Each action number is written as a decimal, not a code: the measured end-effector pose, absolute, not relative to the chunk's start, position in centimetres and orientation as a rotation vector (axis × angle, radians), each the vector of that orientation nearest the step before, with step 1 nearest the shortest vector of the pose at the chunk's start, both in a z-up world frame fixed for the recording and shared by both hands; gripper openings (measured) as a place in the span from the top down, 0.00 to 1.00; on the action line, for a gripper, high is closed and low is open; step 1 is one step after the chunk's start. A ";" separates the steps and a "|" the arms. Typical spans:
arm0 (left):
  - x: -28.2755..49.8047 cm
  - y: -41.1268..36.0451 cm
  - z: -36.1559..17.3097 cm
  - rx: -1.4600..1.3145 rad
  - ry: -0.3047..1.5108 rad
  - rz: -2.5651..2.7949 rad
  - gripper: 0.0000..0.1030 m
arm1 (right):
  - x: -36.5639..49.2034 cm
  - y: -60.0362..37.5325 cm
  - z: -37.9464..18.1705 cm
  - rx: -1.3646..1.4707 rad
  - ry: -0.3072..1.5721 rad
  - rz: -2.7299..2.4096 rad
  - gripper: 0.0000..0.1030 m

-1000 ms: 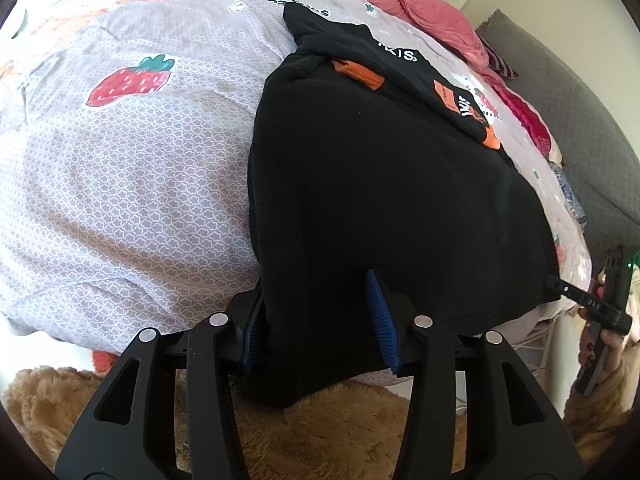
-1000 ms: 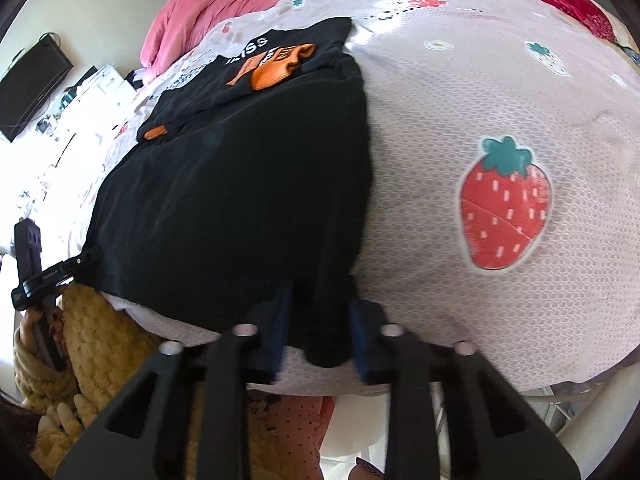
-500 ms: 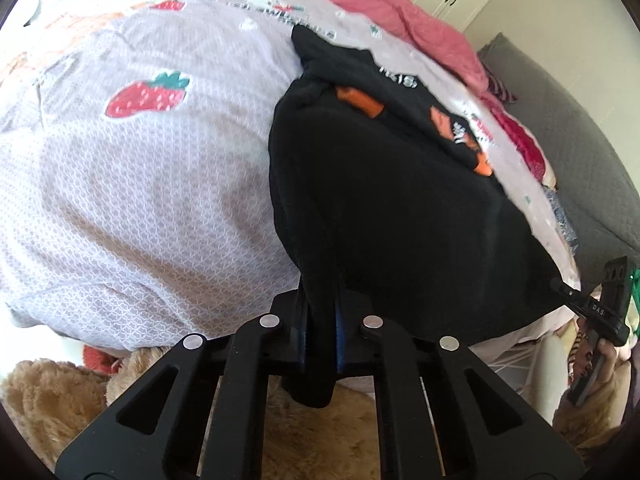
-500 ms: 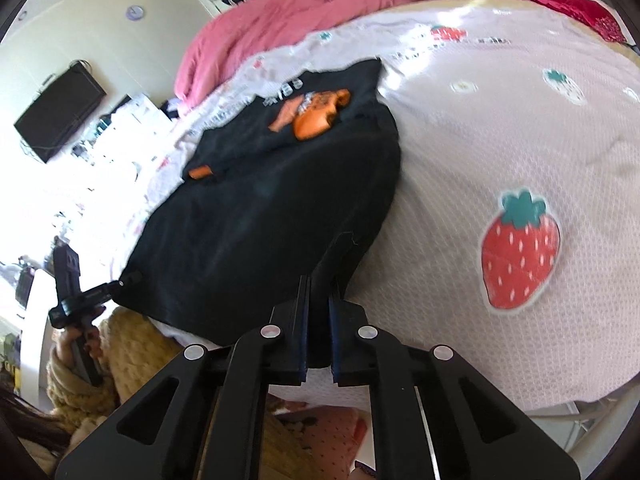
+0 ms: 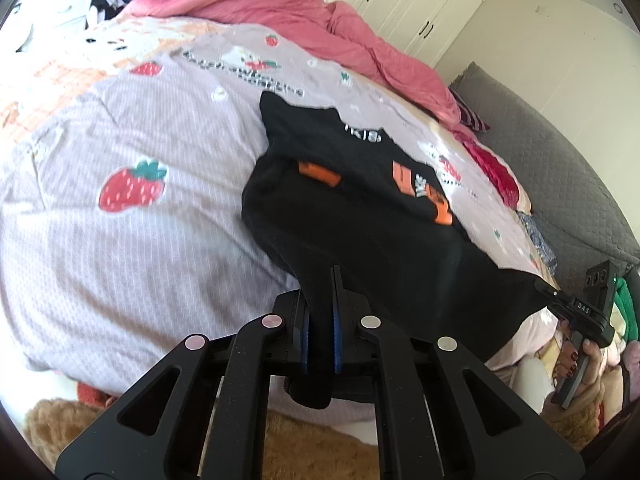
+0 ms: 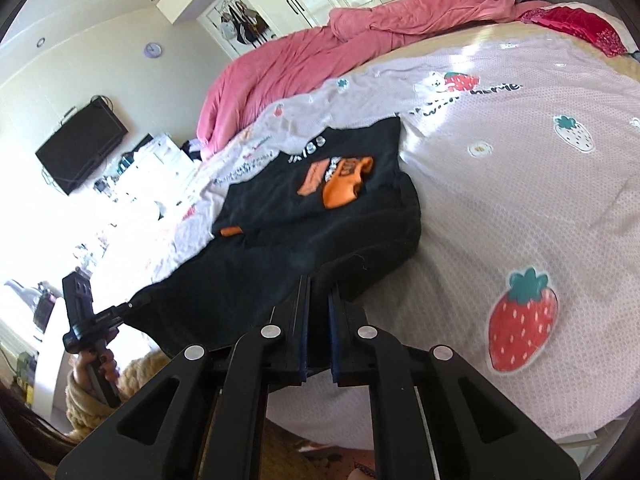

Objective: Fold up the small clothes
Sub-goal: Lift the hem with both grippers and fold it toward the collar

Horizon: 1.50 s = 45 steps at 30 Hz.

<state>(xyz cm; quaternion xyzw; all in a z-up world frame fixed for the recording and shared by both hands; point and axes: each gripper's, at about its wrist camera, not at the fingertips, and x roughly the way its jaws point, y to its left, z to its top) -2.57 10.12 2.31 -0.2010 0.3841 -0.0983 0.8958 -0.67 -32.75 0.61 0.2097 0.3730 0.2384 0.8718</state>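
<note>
We have the black shirt by its near hem, one corner in each gripper, with the rest of it lying ahead of both on the bedspread, its orange print facing up at the far end. The left gripper is pressed together on a bunch of hem cloth, which hangs out below its pads. The right gripper pinches the other corner the same way; in the left view it shows off to the right at the stretched edge, a hand wrapped round its grip. The hem looks raised off the bed, so we judge this the start of a fold, bottom edge to top.

Next we should carry both corners forward together, level with each other, over the print towards the collar, and lay them down square. Uneven travel would skew the fold. Beyond the shirt lies a pink quilt, well clear of us.
</note>
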 end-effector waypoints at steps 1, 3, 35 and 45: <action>-2.4 10.1 2.5 -0.413 0.788 -0.199 0.98 | -0.4 -32.7 0.8 0.441 0.773 0.498 0.93; -1.8 10.1 2.8 -0.415 0.775 -0.198 0.98 | 0.0 -32.8 1.1 0.447 0.761 0.494 0.93; 10.9 11.7 6.6 -0.494 0.618 -0.086 0.98 | 12.9 -33.1 5.5 0.448 0.626 0.388 0.93; 12.9 12.1 6.0 -0.474 0.635 -0.035 0.98 | 15.0 -32.9 5.2 0.452 0.650 0.351 0.93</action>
